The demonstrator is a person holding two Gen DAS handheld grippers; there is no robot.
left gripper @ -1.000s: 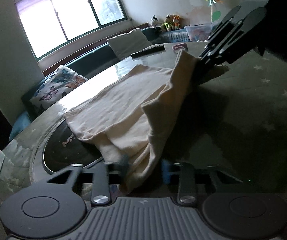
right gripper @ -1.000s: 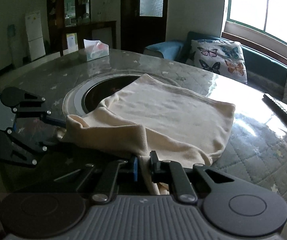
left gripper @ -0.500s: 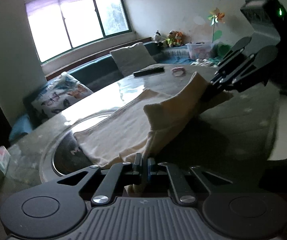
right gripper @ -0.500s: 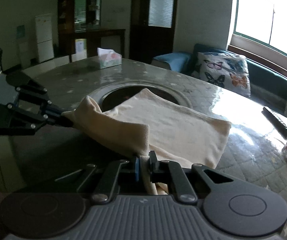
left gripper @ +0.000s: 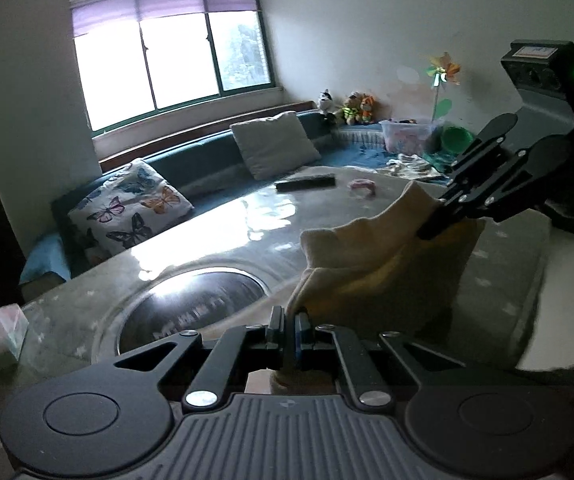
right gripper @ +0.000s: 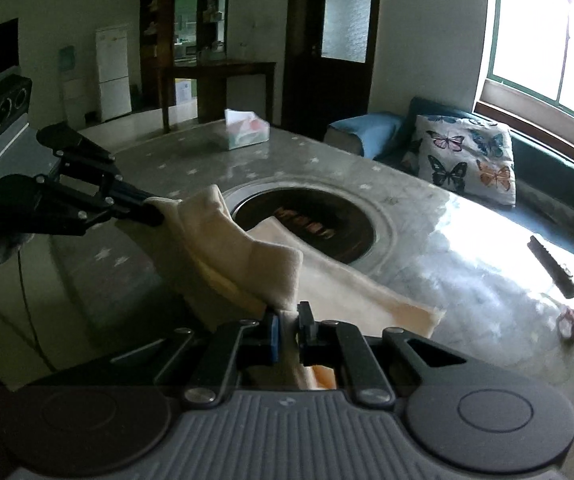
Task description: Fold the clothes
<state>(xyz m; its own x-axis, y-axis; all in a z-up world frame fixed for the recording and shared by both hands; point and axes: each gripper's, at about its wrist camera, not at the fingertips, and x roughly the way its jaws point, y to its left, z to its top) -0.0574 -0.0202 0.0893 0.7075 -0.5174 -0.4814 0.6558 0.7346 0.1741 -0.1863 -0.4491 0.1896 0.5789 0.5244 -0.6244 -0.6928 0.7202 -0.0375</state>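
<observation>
A cream garment hangs stretched between my two grippers above the round table. My left gripper is shut on one corner of it. My right gripper is shut on the other corner, with the cloth running from it to the left gripper at the left of the right wrist view. The right gripper also shows in the left wrist view at the right. The garment's lower part trails on the table in the right wrist view.
A dark round inset sits in the table's middle. A black remote and a pink hair tie lie at the far side. A tissue box stands on the table. A bench with cushions runs under the window.
Both grippers have risen and pulled back toward the table's near edge, lifting the garment off the table. The left gripper closed on its corner a second ago.
</observation>
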